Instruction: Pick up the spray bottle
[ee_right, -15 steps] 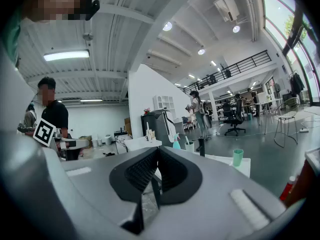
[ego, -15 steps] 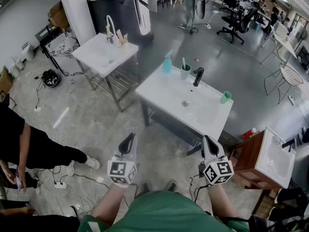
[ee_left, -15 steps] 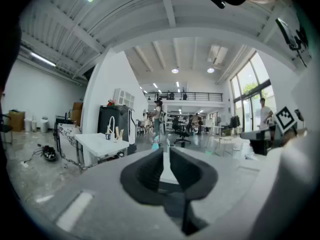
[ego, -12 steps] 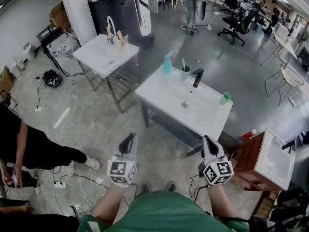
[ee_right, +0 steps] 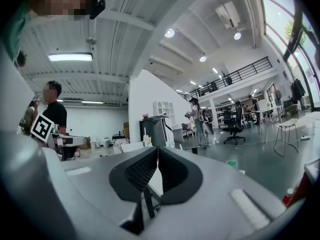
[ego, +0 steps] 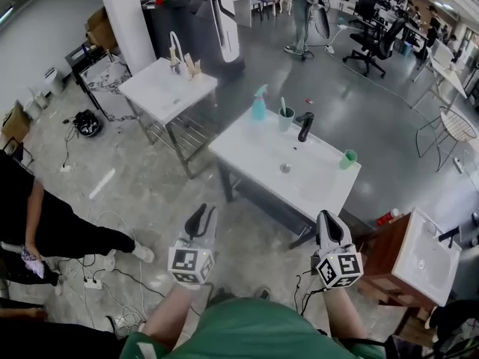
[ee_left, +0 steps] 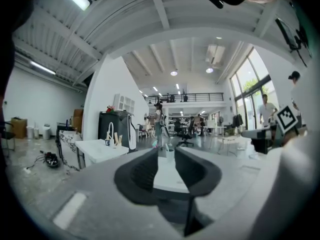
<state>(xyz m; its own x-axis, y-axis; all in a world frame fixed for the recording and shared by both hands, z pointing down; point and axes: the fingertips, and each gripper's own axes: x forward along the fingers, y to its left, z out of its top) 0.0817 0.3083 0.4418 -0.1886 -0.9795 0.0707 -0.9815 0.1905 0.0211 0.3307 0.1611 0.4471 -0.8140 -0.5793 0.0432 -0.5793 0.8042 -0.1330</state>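
Nothing done yet: spray bottle [ego: 258,105] is standing on the table [ego: 314,179], far edge, upper centre of the head view, well apart from both claws. Left claw [ego: 200,214] is sitting slightly parted, empty. Right claw [ego: 326,219] is sitting closed, empty. Approach and grasp are both left.

- A big open lab or workshop hall with an office corner.
- Freestanding sink counters [ego: 310,189] stand on a bare concrete floor [ego: 150,193], with cables [ego: 123,274] trailing across it.
- Office chairs [ego: 378,40] stand behind.
- Overhead are strip lights [ee_right: 70,57] on a high ceiling and a railed mezzanine [ee_right: 235,76].
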